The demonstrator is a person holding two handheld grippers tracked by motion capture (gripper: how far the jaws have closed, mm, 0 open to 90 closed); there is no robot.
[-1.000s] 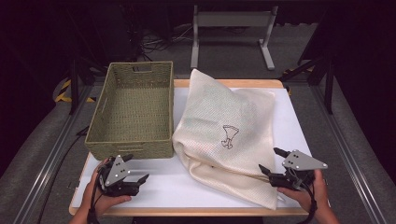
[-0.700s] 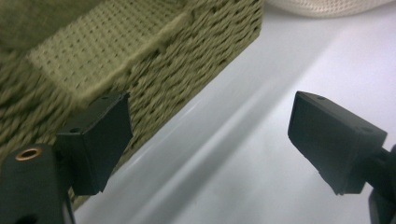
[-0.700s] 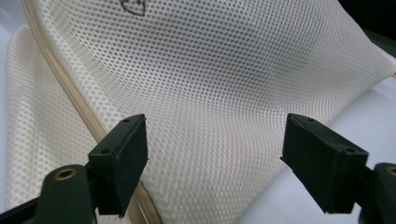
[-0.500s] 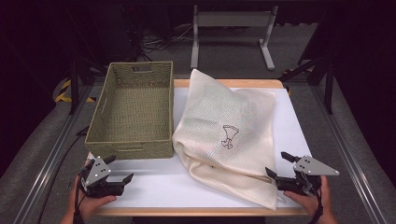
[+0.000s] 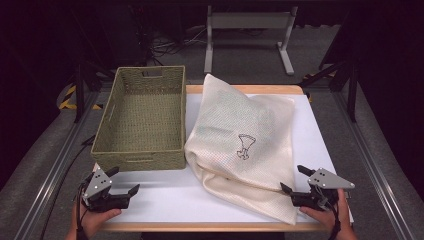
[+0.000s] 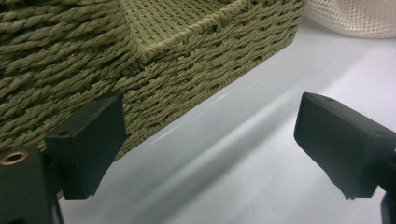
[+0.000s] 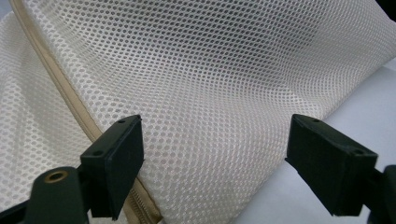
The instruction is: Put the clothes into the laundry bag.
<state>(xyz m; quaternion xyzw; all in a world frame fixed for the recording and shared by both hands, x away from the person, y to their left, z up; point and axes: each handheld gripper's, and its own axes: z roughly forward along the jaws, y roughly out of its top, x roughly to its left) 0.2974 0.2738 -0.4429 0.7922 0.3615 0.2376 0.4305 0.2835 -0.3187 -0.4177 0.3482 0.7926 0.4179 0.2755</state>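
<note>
A cream mesh laundry bag (image 5: 235, 125) with a small dark logo lies on the white table (image 5: 165, 195), right of a green woven basket (image 5: 145, 155). My left gripper (image 5: 125, 180) rests at the front left corner. Its jaws have just been opening and stand open, with nothing between them, pointing at the basket's near wall (image 6: 163, 56). In the left gripper view, bare table (image 6: 233, 177) lies under the left gripper (image 6: 212, 140). My right gripper (image 5: 292, 178) sits at the bag's front right corner. Its jaws have just been opening too. In its own view the right gripper (image 7: 212, 163) stands wide, with bag mesh (image 7: 210, 70) bulging between the pads, untouched.
The bag's tan zipper (image 7: 60, 88) runs along its edge near the right gripper's left jaw. Metal rails flank the table on both sides, and a grey stand (image 5: 245, 20) is behind it. The basket holds nothing that I can see.
My left hand slid left toward the table's front corner. My right hand sank slightly toward the front edge. Both pairs of jaws look a little wider.
</note>
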